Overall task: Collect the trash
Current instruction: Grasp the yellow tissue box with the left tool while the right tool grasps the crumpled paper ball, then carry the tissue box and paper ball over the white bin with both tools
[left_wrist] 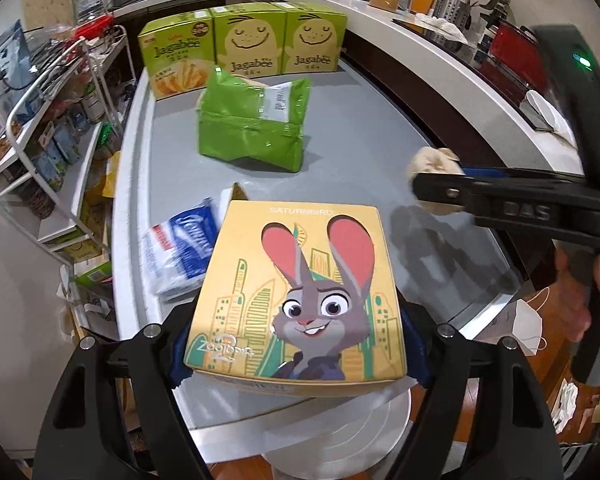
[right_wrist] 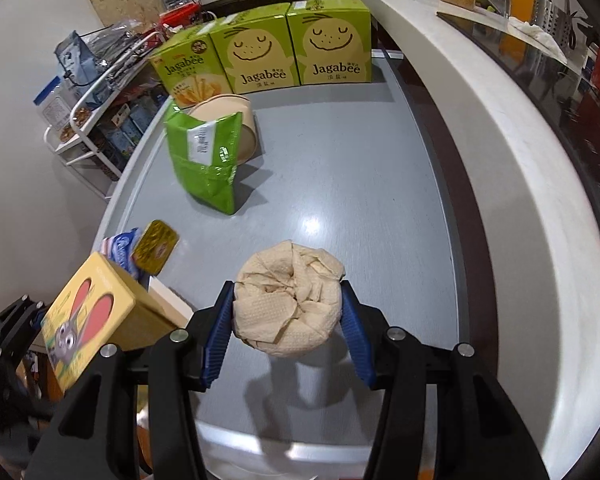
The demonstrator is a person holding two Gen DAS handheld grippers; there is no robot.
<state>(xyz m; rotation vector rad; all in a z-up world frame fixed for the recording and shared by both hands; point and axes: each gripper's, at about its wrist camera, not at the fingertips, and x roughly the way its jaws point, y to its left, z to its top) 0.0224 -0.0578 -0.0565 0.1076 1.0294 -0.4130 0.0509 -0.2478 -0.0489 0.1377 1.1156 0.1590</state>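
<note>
My left gripper (left_wrist: pixel 296 360) is shut on a yellow Zootopia rabbit box (left_wrist: pixel 300 300) and holds it above the near edge of the grey table (left_wrist: pixel 360 128). The box also shows in the right wrist view (right_wrist: pixel 92 320) at lower left. My right gripper (right_wrist: pixel 288 320) is shut on a crumpled beige paper napkin (right_wrist: pixel 288 300) and holds it above the table. In the left wrist view the right gripper (left_wrist: pixel 432 192) reaches in from the right with the napkin (left_wrist: pixel 432 160).
A green snack bag (right_wrist: pixel 204 160) leans on a beige paper cup (right_wrist: pixel 236 120) mid-table. Three Jagabee boxes (right_wrist: pixel 260 52) stand at the far end. A blue-white wrapper (left_wrist: pixel 180 252) and gold packet (right_wrist: pixel 156 246) lie at left. A wire shelf rack (left_wrist: pixel 52 140) is left, a white counter (right_wrist: pixel 500 160) right.
</note>
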